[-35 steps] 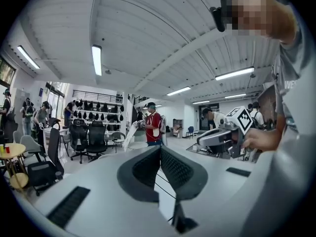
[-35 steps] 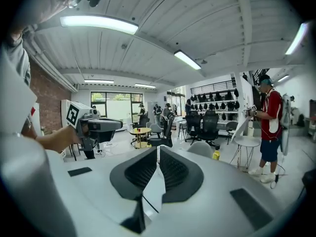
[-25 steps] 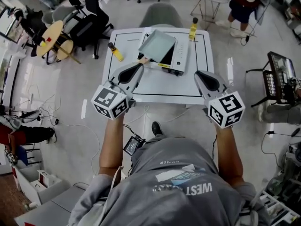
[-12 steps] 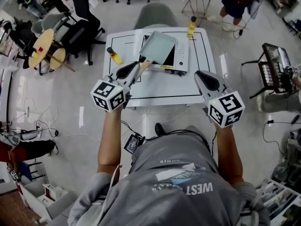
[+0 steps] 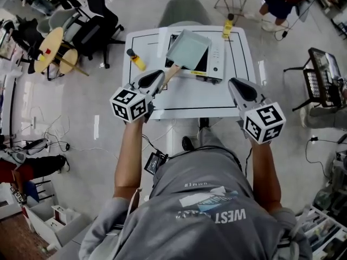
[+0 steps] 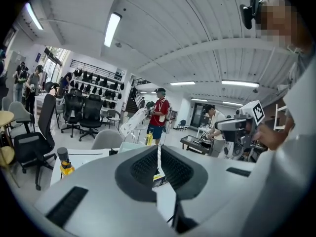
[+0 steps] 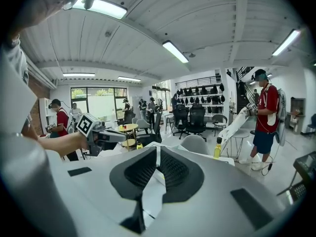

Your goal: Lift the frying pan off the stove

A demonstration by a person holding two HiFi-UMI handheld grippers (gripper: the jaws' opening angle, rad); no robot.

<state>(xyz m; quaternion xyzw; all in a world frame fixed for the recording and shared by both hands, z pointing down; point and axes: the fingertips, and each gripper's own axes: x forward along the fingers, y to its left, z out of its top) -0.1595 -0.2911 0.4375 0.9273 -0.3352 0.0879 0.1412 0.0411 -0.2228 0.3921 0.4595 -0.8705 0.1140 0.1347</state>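
Head view: I look steeply down on a white tabletop point(image 5: 190, 95). A white stove point(image 5: 217, 58) stands at the middle of its far edge, with a square pale-green frying pan point(image 5: 188, 49) over it. The pan's wooden handle point(image 5: 172, 71) slants toward the near left corner. My left gripper point(image 5: 157, 77) is right at the handle's end; I cannot tell whether they touch. My right gripper point(image 5: 235, 83) hangs over the near right edge, well apart from the pan. A yellow bottle with a black cap point(image 5: 135, 59) lies near the left edge, and a second yellow bottle point(image 5: 229, 26) stands at the far right corner. A grey chair point(image 5: 184, 10) sits beyond the far edge.

Left gripper view: the left gripper point(image 6: 158, 149) has its jaws pressed together with nothing between them. The capped bottle point(image 6: 64, 162) stands to the left, and a person in red point(image 6: 159, 113) stands beyond.

Right gripper view: the right gripper point(image 7: 158, 152) is likewise closed and empty. The far-corner bottle point(image 7: 217, 149) shows on the right.
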